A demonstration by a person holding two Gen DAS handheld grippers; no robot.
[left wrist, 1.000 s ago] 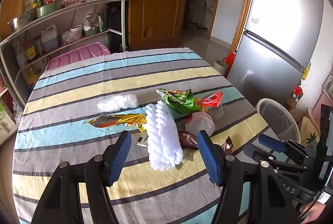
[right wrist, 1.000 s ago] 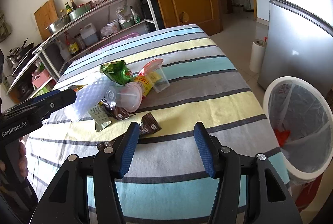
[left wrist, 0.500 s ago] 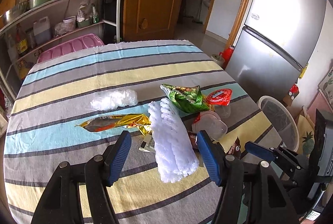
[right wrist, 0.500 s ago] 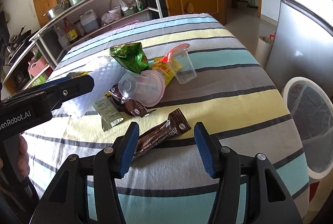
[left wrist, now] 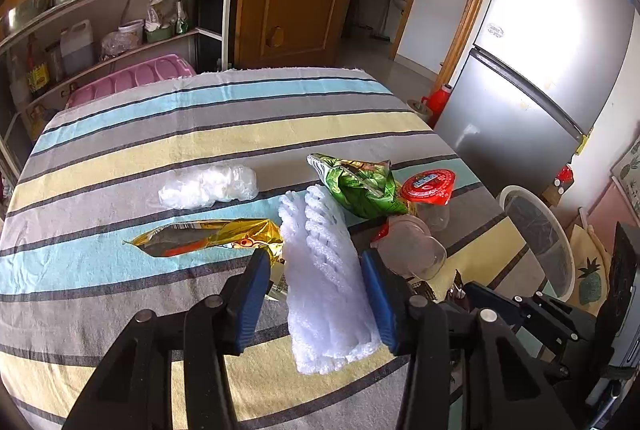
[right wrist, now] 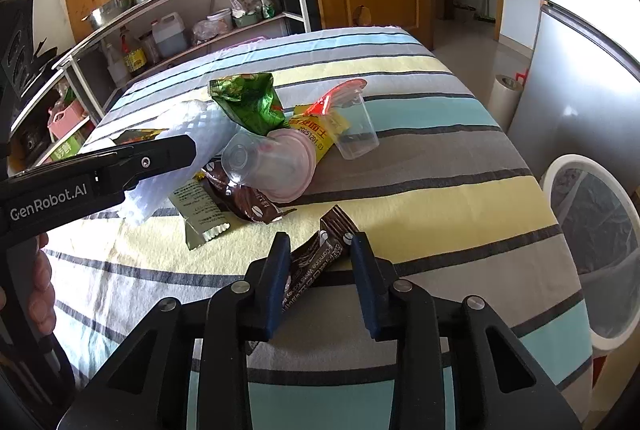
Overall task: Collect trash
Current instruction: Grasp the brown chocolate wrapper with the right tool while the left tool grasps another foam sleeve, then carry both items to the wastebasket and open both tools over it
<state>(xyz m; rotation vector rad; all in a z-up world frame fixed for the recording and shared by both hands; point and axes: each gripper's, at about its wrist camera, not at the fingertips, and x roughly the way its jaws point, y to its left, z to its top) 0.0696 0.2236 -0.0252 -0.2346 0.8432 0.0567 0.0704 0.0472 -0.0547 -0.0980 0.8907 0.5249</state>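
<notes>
- Left gripper (left wrist: 316, 294): jaws were closing around the white foam net (left wrist: 324, 270); right pad looked to touch it, left pad showed a small gap.
- Right gripper (right wrist: 320, 270): jaws were closing, brown sachet (right wrist: 320, 258) between them, pads not clearly pressing.
- Both items lay on the striped table (left wrist: 120, 150), near edge.
- Rest of the trash sat just beyond: green bag (left wrist: 360, 186), gold wrapper (left wrist: 208, 240), clear cups (right wrist: 356, 126).
- Bin (right wrist: 592, 242) stood right of the table.
</notes>
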